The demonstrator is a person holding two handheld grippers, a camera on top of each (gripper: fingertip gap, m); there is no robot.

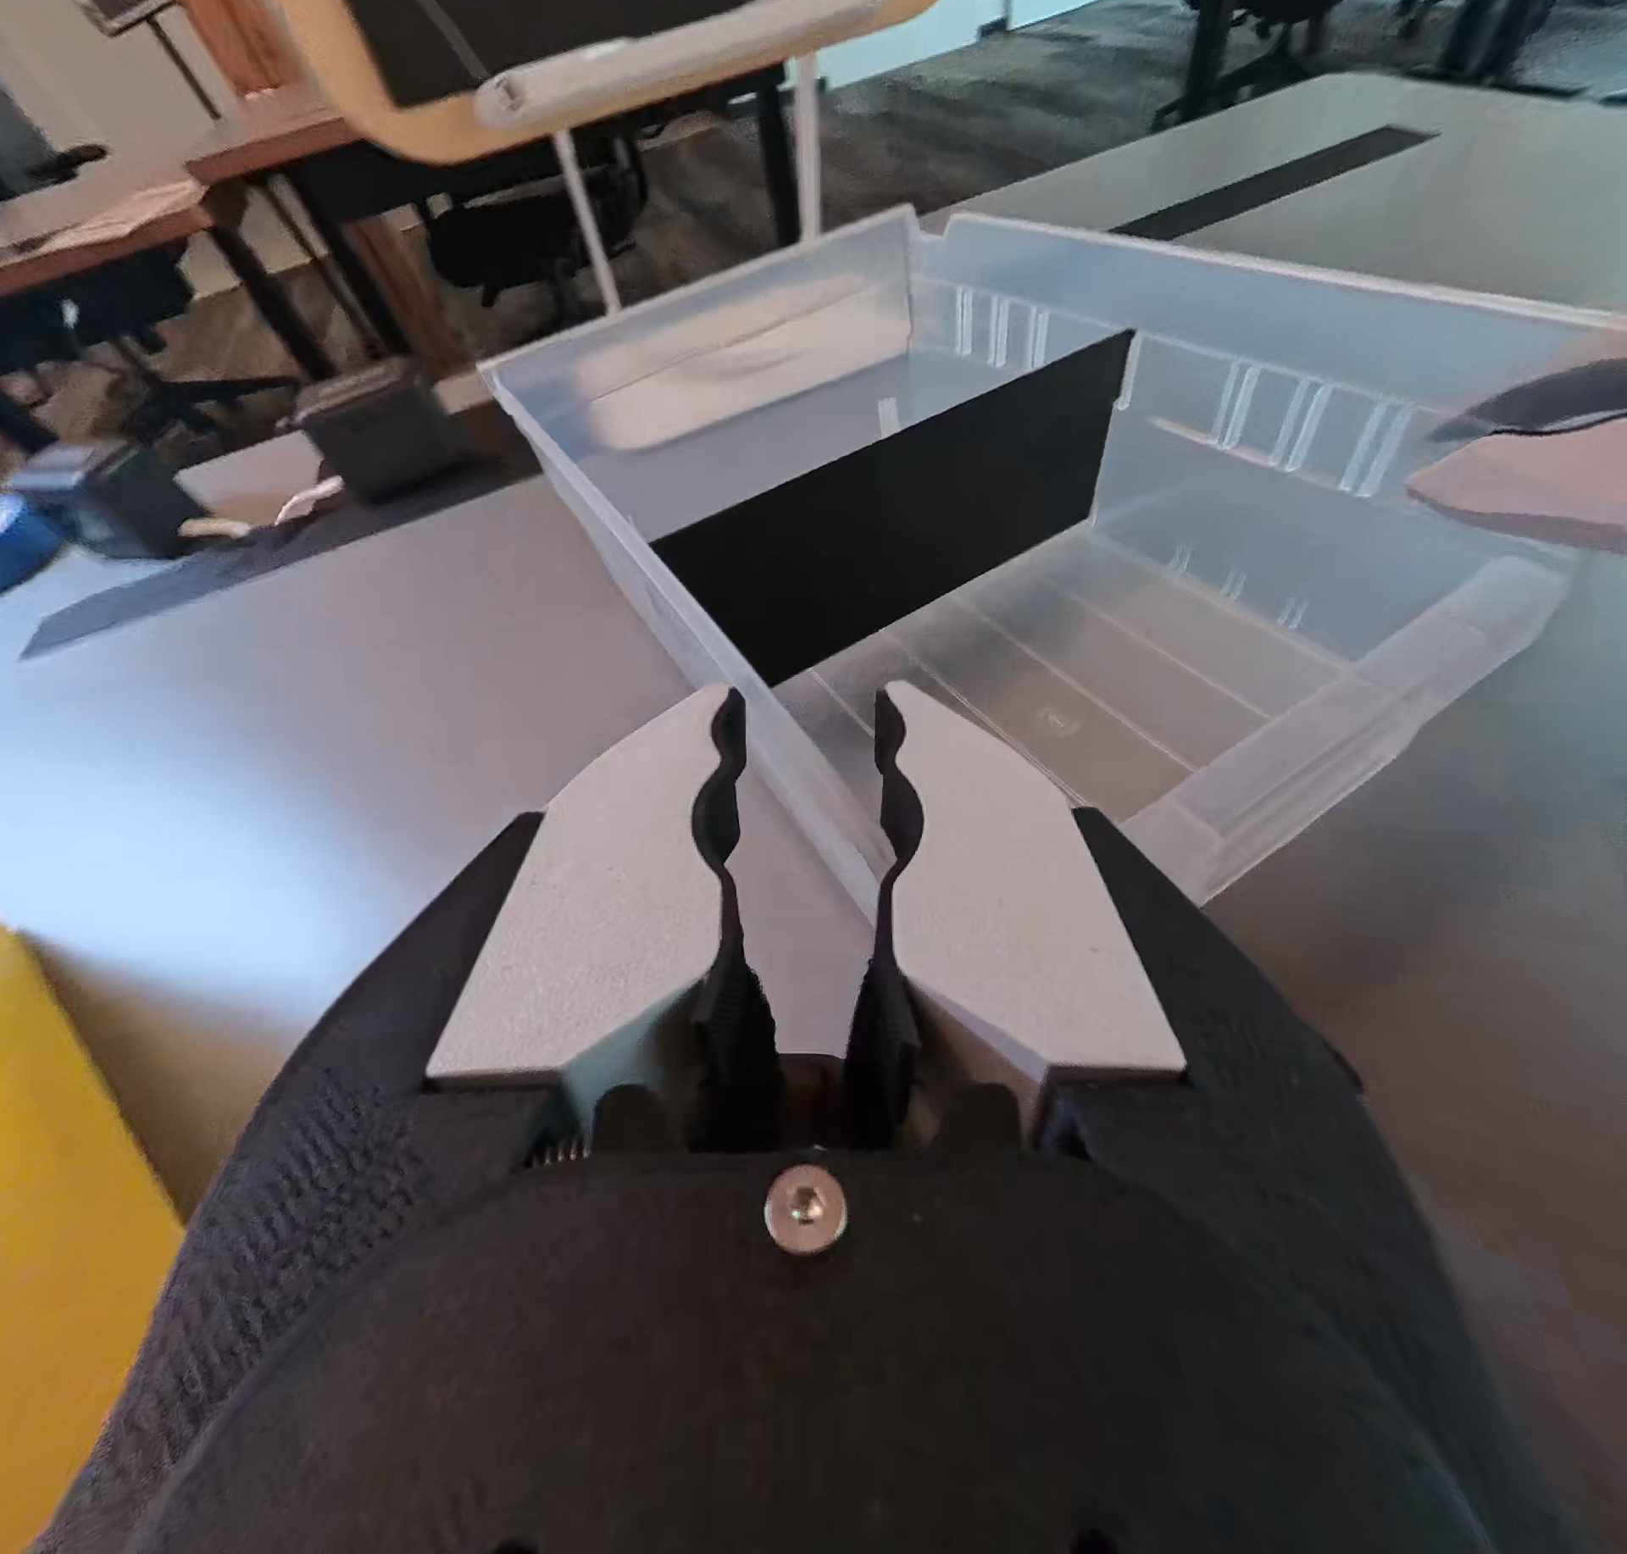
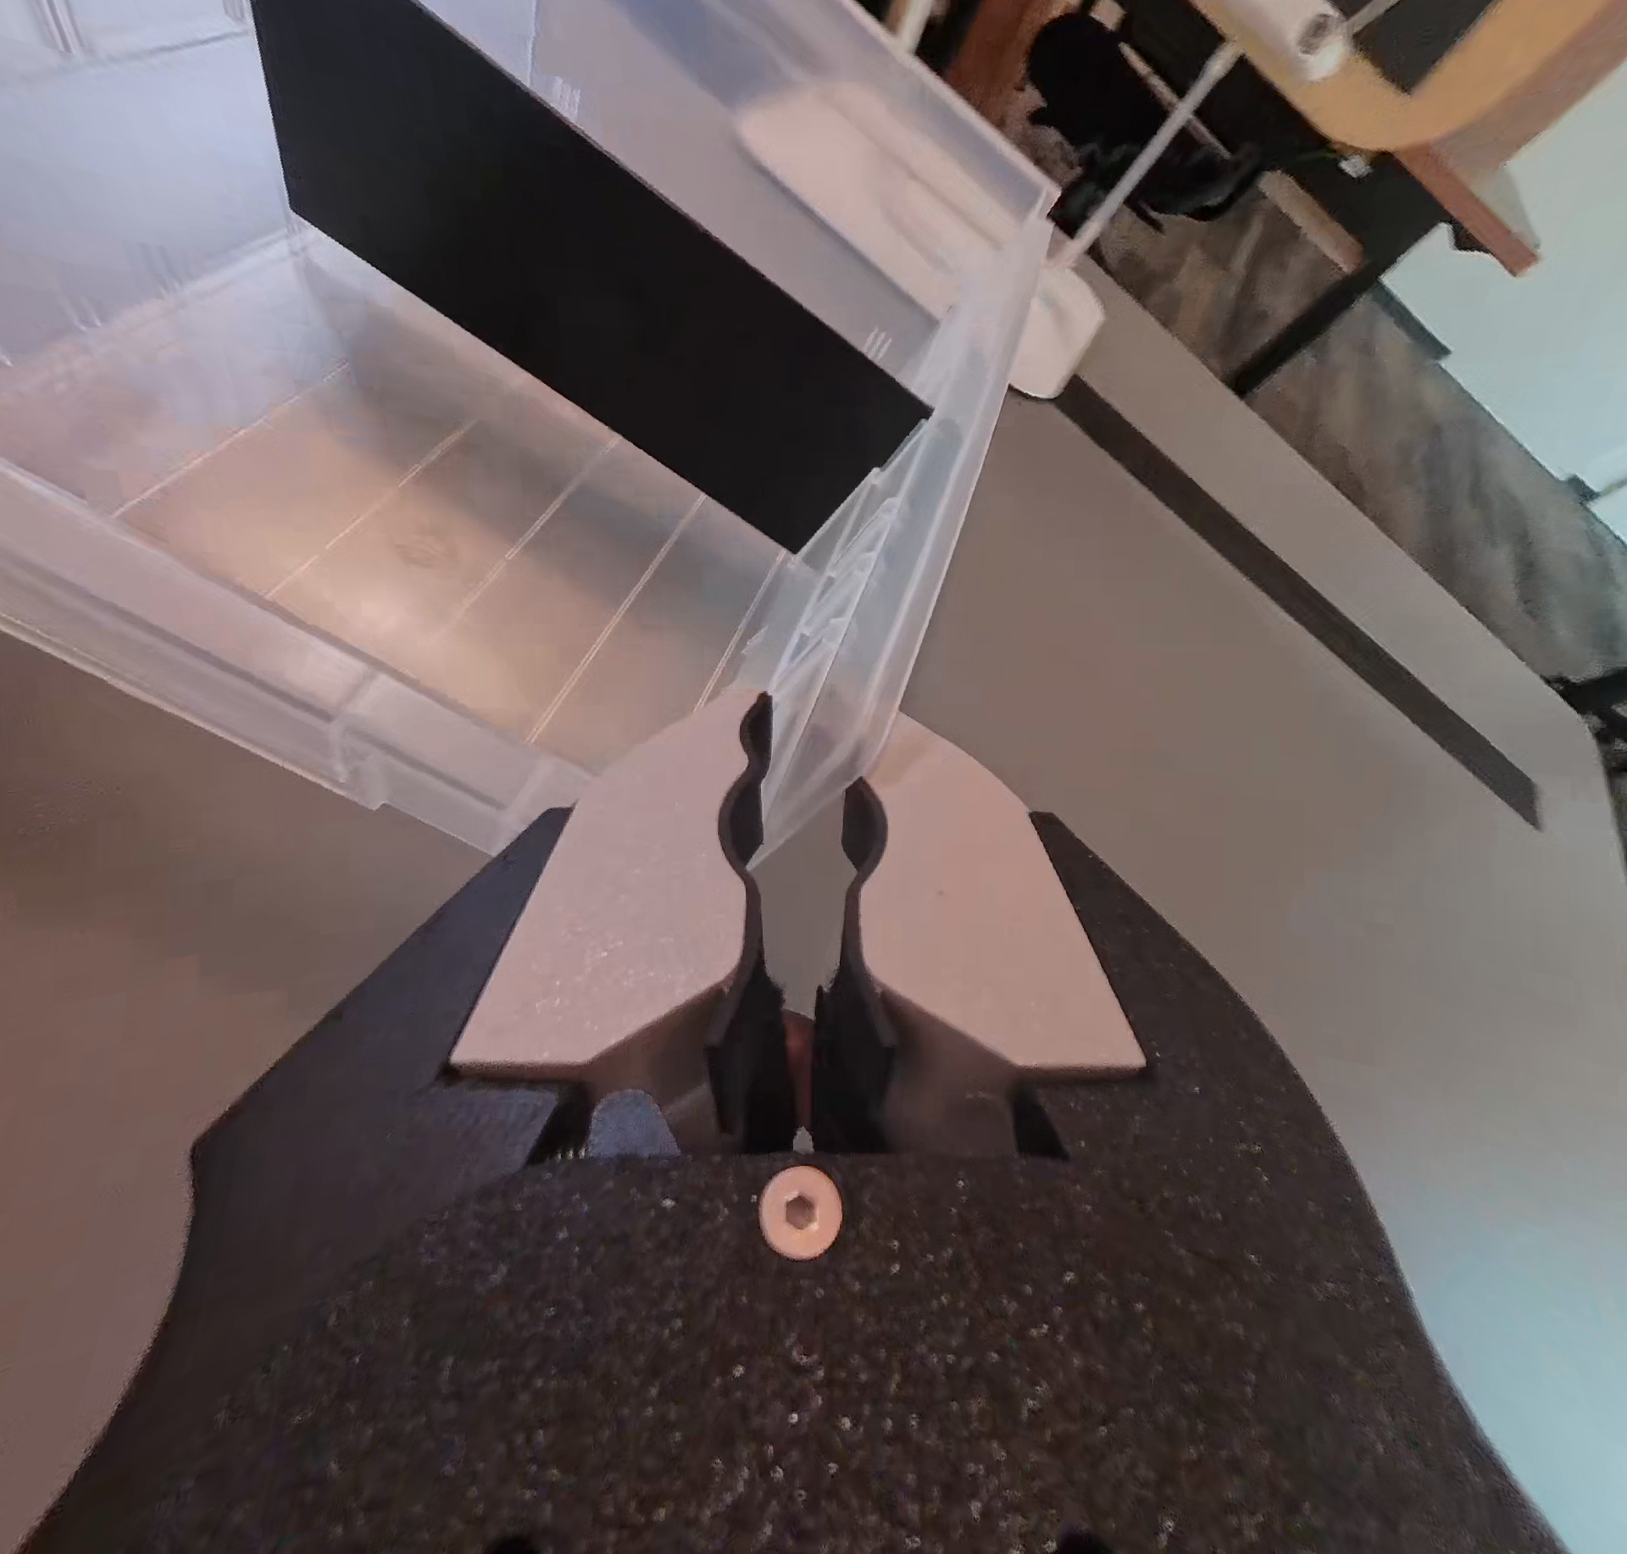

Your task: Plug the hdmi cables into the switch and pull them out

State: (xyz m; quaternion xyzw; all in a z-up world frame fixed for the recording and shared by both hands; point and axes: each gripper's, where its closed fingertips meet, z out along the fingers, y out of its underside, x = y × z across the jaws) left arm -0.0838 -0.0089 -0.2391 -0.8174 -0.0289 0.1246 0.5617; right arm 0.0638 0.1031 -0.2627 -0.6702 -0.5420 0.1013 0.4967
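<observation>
We're gripping the light, stiff bin point(image 1: 1012, 420) by its thin wall, both tools point(image 1: 810, 724) point(image 2: 814, 750) straddling it, not fully clenched.

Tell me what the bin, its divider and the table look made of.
Bin: translucent, frosted-looking plastic; the table shows through its ribbed walls. Divider: opaque matte black sheet, probably plastic; hard to confirm. Table: smooth grey top, likely laminate, with a soft sheen.

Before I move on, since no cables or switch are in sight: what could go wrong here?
1. Both tools straddle walls of the clear bin; the left tool has visible slack, so the bin could slip or tilt.
2. The black divider may shift loose.
3. The bin sits near the table edge.
</observation>
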